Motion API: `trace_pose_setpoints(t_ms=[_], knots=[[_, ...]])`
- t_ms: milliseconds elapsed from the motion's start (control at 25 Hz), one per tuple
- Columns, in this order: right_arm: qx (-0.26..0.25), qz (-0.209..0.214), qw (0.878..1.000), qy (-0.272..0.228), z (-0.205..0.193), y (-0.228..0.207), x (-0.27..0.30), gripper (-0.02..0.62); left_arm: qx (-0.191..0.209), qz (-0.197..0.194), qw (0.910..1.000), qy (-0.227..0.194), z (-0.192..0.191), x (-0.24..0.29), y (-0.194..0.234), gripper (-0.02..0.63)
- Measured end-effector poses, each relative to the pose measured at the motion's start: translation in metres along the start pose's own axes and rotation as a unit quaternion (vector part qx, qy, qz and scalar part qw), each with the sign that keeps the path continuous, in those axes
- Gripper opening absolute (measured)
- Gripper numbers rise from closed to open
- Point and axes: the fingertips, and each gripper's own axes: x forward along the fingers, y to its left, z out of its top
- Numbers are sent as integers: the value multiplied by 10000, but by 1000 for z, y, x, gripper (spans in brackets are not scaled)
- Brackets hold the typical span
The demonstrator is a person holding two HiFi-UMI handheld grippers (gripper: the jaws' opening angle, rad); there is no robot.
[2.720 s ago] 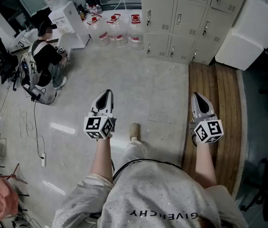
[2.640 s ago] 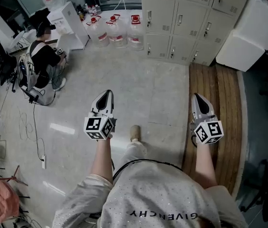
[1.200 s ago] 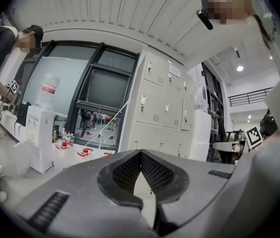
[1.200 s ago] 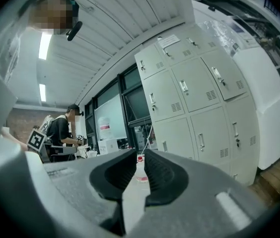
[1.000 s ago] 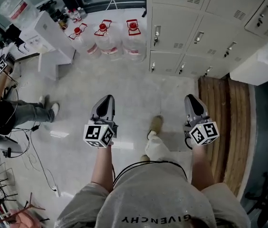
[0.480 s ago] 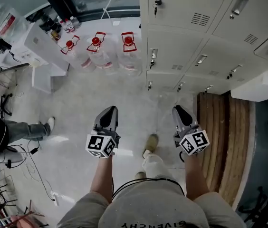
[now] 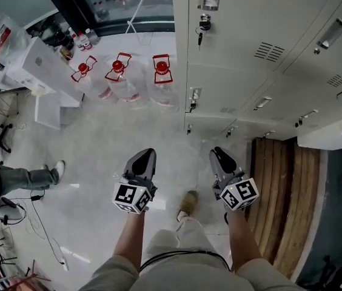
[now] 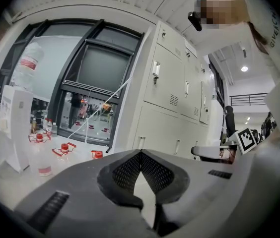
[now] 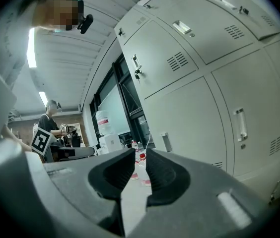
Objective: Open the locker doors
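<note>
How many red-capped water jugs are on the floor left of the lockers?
3, in a row on the floor: left jug, middle jug, right jug nearest the lockers. None looks hidden.

We hold our bare left forearm (image 7: 130, 238) and bare right forearm (image 7: 239, 235) out ahead, side by side. Our left grey two-jaw gripper (image 7: 145, 156) has its jaw tips pressed together with nothing between them. Our right grey two-jaw gripper (image 7: 219, 154) is opening its jaws, and the narrow gap is empty. The two gripper tips lean slightly toward each other.
</note>
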Motion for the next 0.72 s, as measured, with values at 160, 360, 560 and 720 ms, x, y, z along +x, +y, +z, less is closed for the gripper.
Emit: trace_pose_setpoints(t_ms=[160,360,560,720], knots=[[-24,95,10000,10,-8,-13,32,64,-28,-54,10000,-64,-7,28,8,-2],[-65,104,9999,32,-20,-22,68,74,-90,-198,9998,-42,-16,58,22,-2],[-185,33,9998,96,-27,-35,107,86,-154,-311,9994,-66,-27,95,42,-2],[-238,-33,9996,116,-39,-45,138,97,-196,-418,9989,-70,-35,125,58,-2]])
